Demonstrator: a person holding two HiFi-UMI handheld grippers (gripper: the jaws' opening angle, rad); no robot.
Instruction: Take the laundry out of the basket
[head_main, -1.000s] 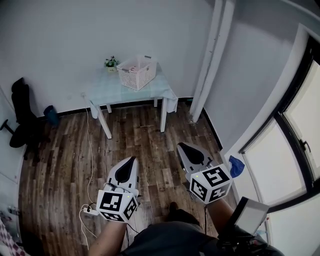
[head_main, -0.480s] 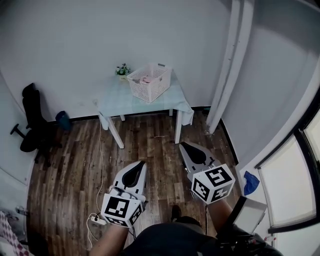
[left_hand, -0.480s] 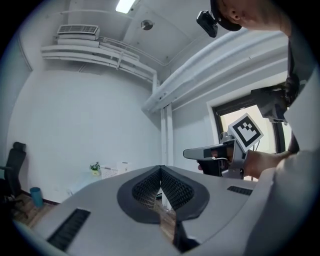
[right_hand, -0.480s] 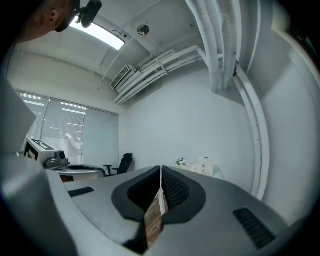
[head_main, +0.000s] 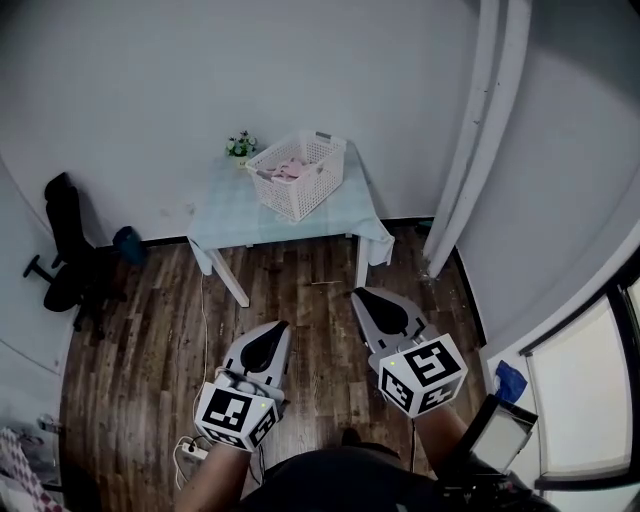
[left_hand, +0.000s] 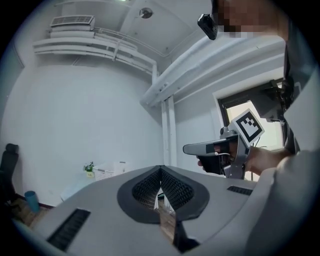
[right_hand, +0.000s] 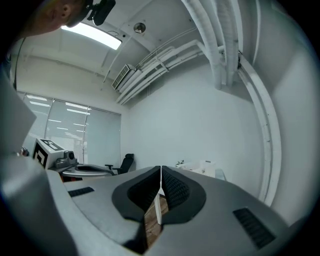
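The left gripper (head_main: 274, 333) and right gripper (head_main: 362, 298) are both clenched on nothing, with the table (head_main: 228, 215) well ahead of them. On it, pink laundry (head_main: 288, 170) lies in the white basket (head_main: 312, 192). It looks soft and light, likely best pinched at a raised fold.

Small potted plant (head_main: 239, 145) on the pale table (head_main: 235, 218), black office chair (head_main: 66, 256) well apart, wooden floor (head_main: 150, 345)

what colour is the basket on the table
The basket is white plastic lattice; it shows best in the head view.
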